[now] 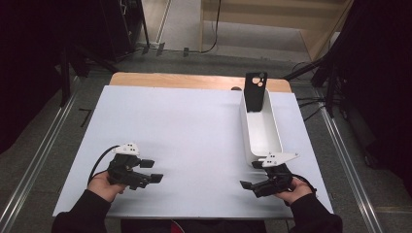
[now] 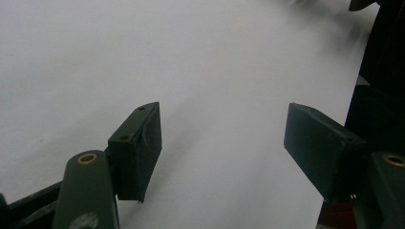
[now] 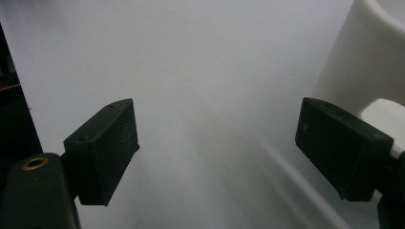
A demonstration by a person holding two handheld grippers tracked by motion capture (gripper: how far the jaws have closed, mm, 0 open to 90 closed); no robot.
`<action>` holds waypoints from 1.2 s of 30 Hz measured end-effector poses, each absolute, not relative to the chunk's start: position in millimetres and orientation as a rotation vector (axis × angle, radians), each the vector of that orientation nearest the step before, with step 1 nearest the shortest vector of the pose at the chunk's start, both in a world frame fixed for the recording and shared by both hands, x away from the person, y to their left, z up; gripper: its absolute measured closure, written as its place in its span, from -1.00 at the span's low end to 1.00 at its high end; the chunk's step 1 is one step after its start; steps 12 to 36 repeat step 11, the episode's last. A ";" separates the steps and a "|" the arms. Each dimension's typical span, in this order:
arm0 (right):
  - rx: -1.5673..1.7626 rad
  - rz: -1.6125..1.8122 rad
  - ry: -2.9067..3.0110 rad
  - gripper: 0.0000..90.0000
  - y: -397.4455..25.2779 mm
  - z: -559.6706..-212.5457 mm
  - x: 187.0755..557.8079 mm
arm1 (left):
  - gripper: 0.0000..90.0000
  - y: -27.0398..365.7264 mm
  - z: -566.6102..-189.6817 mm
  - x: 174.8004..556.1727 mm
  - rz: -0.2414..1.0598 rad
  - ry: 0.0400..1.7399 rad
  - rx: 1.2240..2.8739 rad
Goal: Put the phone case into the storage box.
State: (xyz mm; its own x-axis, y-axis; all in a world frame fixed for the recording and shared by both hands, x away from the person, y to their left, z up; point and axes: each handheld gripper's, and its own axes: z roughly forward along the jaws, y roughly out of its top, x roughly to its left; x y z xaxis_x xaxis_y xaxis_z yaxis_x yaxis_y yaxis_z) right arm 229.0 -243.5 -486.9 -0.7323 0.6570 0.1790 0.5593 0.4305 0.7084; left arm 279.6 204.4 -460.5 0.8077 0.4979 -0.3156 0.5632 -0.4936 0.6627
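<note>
White table [image 1: 184,131] bears a long tray [image 1: 262,130] running away from the person, black phone case [image 1: 255,91] upright at its far end; both grippers, left [image 1: 151,171] and right [image 1: 248,186], gape empty near it.

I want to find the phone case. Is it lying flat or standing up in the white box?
Standing up. The black phone case leans upright at the far end of the white box, its top poking above the rim.
</note>
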 end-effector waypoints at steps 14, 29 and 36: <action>1.077 1.169 2.562 -0.71 -243.1 -488.5 229.7 | -0.37 204.3 -460.2 279.9 -0.105 0.778 2.187; 1.077 1.169 2.562 -0.71 -243.1 -488.5 229.7 | -0.37 204.3 -460.2 279.9 -0.105 0.778 2.187; 1.077 1.169 2.562 -0.71 -243.1 -488.5 229.7 | -0.37 204.3 -460.2 279.9 -0.105 0.778 2.187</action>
